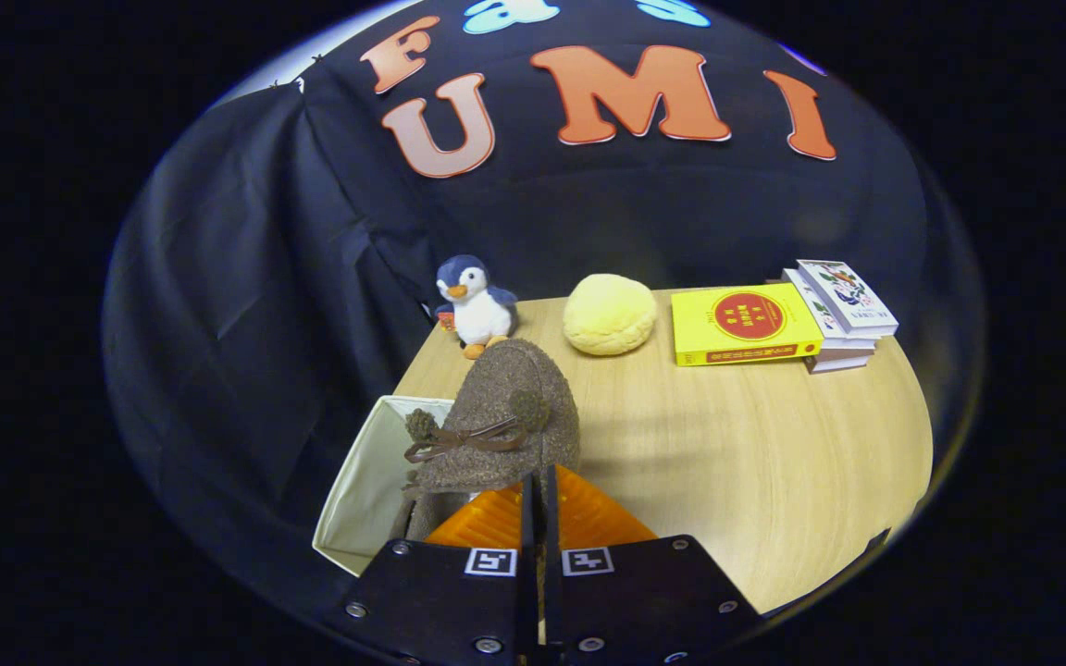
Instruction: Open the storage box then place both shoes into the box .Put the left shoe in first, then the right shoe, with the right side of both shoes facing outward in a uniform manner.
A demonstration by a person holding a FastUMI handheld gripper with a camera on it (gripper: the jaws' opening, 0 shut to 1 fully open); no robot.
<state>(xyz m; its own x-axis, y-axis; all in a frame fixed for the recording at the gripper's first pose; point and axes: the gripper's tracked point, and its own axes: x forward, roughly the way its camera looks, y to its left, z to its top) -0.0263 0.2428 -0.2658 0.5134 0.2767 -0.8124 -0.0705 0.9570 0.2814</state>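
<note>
Item: shoe (501, 421). Brown fuzzy slipper with a ribbon bow and pom-poms across the upper. Held aloft, toe pointing away, directly ahead of the gripper (538, 495). The fingers stand nearly together and pinch the shoe's rear edge between them; grip looks firm.

Item: box (362, 481). Pale fabric bin, top open, inner wall visible. Sits at the tabletop's (737, 462) near corner, under and to the left of the shoe. Its floor is hidden behind the shoe, so whether another shoe already lies inside cannot be told.

Item: penguin (476, 305). Plush toy, upright, just beyond the shoe at the far edge.

Item: bun (609, 314). Yellow round soft thing, beyond the shoe and to its right.

Item: books (774, 322). Yellow volume plus a small stack, well right of the shoe at the far edge.

Step in hand, as judged: box already open; one shoe is being carried to it. Which of the pair this is cannot be told.

Next move calls for: shifting the shoe left until it hangs fully over the opening, lowering it past the rim, turning it so its right side faces outward, then parting the fingers. Risk: the sole catching the soft rim and folding the wall inward.
</note>
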